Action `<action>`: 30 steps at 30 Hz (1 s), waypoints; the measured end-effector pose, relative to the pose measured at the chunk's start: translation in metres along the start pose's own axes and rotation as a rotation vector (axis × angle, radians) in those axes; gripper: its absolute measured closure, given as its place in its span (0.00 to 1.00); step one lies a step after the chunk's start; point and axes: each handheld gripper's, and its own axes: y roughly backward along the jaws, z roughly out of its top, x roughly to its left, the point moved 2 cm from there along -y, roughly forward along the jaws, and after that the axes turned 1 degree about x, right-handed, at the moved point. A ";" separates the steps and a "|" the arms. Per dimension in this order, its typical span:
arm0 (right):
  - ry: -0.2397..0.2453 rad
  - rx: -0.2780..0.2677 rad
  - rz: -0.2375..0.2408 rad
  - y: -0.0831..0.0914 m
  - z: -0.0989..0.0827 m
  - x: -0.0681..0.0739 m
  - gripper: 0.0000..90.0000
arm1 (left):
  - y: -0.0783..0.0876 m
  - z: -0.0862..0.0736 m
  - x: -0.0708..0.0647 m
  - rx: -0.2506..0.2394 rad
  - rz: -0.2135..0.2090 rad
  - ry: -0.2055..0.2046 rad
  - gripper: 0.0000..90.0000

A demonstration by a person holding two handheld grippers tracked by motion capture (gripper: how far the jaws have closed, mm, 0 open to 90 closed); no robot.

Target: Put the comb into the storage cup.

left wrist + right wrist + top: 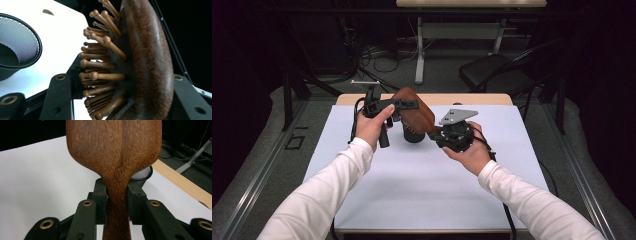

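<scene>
Hairbrush [414,107] between both claws' jaws

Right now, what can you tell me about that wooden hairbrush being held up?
The hairbrush looks like dark reddish-brown wood, with a broad oval head, a grained back and a narrow handle. Wooden pins with rounded tips stand out of a dark pad on its face. It is held above the white table, over a black mesh cup. The left hand-held gripper clamps its head; the right hand-held gripper clamps its handle.
</scene>
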 end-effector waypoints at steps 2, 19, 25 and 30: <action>-0.001 0.000 -0.001 0.000 0.000 -0.001 0.80 | -0.001 0.000 0.000 0.000 0.003 0.008 0.53; -0.014 -0.011 0.003 0.000 0.001 -0.003 0.77 | -0.004 0.008 -0.002 0.018 0.020 0.048 0.53; -0.022 -0.019 0.008 0.001 0.001 -0.003 0.71 | -0.005 0.010 -0.002 0.015 0.013 0.059 0.53; -0.040 -0.032 0.021 0.003 0.003 -0.006 0.63 | -0.005 0.012 -0.004 0.000 0.024 0.048 0.53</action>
